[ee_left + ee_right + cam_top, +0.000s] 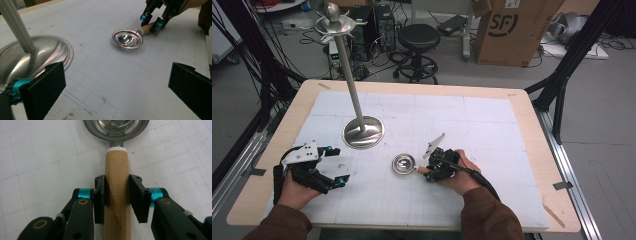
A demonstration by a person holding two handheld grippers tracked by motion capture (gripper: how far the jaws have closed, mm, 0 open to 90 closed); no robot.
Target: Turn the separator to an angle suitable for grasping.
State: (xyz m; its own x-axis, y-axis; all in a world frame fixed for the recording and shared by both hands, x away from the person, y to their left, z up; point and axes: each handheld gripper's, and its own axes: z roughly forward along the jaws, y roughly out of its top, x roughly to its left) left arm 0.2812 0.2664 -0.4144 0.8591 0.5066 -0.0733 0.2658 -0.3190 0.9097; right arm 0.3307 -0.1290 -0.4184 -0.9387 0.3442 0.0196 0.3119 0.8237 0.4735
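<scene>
Lettering on the ladle (pixel 117 195) handle (right gripper view) sits clenched in right claw (pixel 117 197); left claw (pixel 117 92) released.

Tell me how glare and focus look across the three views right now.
High view: soft, even light, bright sheen on the stand base. Left gripper view: near jaws are blurred, and the strainer bowl shows mirror glare. Right gripper view: sharp, with readable lettering on the wooden handle clamped by the right gripper.

Open white mat (pixel 492 130) ahead and to my right, room to pass. On the left, the stand's round base (pixel 363 132) and tall leaning pole (pixel 348 70) block the way; my left gripper (pixel 332 165) waits beside them.
</scene>
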